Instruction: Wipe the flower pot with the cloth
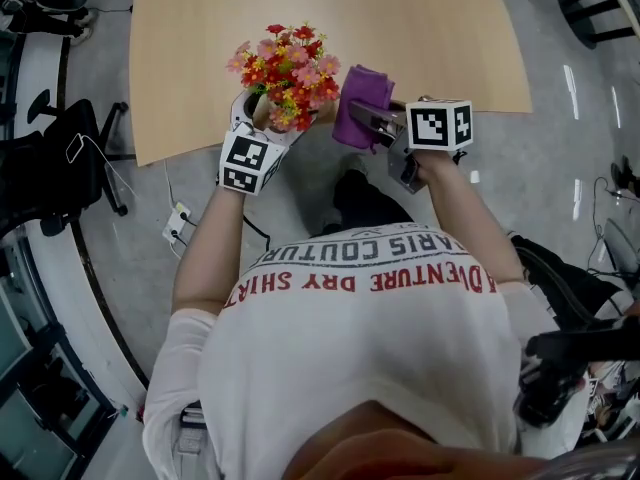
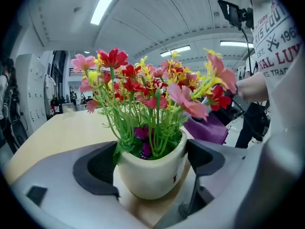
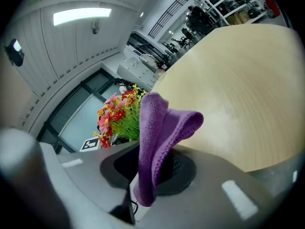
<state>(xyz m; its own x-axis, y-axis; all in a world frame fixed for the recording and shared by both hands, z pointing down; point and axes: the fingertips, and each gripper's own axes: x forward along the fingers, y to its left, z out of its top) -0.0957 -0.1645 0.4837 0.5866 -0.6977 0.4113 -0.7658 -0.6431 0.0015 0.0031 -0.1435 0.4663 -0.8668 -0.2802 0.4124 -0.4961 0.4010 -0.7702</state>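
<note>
A cream flower pot (image 2: 152,175) full of red, pink and yellow flowers (image 2: 152,89) sits between the dark pads (image 2: 95,168) of my left gripper (image 2: 151,163), which is shut on its sides. In the head view the flowers (image 1: 290,73) hide most of the pot, over the near edge of the wooden table (image 1: 400,18), and the left gripper (image 1: 272,118) reaches in from below. My right gripper (image 1: 375,123) is shut on a folded purple cloth (image 1: 360,103) just right of the flowers. The cloth (image 3: 159,137) stands up from the right gripper (image 3: 152,168).
The tabletop (image 3: 238,89) stretches away beyond the cloth. On the grey floor, a black office chair (image 1: 60,158) stands at the left with a power strip and cables (image 1: 175,223) near it. A dark chair base (image 1: 595,8) is at the upper right.
</note>
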